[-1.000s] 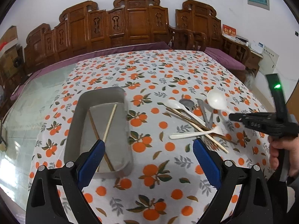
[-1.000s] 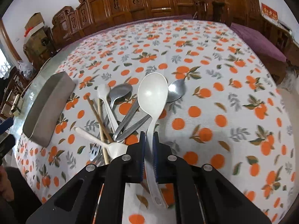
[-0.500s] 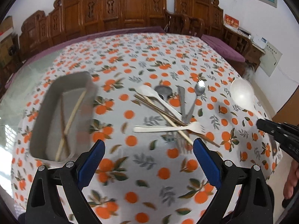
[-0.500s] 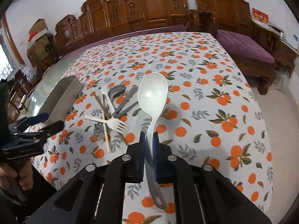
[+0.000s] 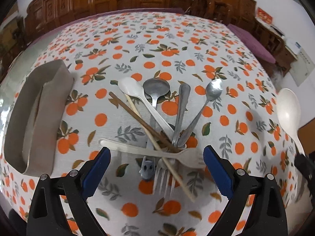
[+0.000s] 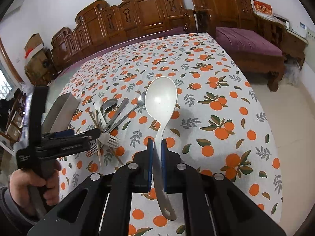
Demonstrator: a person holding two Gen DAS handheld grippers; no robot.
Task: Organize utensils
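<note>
A pile of utensils [image 5: 163,129] lies on the orange-print tablecloth: a white plastic spoon, metal spoons, a white fork [image 5: 149,151], a metal fork and chopsticks. My left gripper [image 5: 157,161] hangs open just above the pile's near end, with the fork handle between its blue pads, untouched. My right gripper [image 6: 156,143] is shut on the handle of a large white spoon [image 6: 160,100], held bowl-up in the air to the right of the pile; that large white spoon [image 5: 288,110] shows at the right edge of the left wrist view. The grey tray [image 5: 27,118] stands left of the pile.
Carved wooden chairs [image 6: 137,15] and a bench with a purple cushion [image 6: 248,41] line the table's far and right sides. A hand [image 6: 33,182] grips the left gripper's handle at the table's near-left corner. The table's right edge drops to a pale floor [image 6: 285,118].
My left gripper has swung right from the tray and sunk over the utensil pile. My right gripper has drawn back and up with the large white spoon, away from the pile.
</note>
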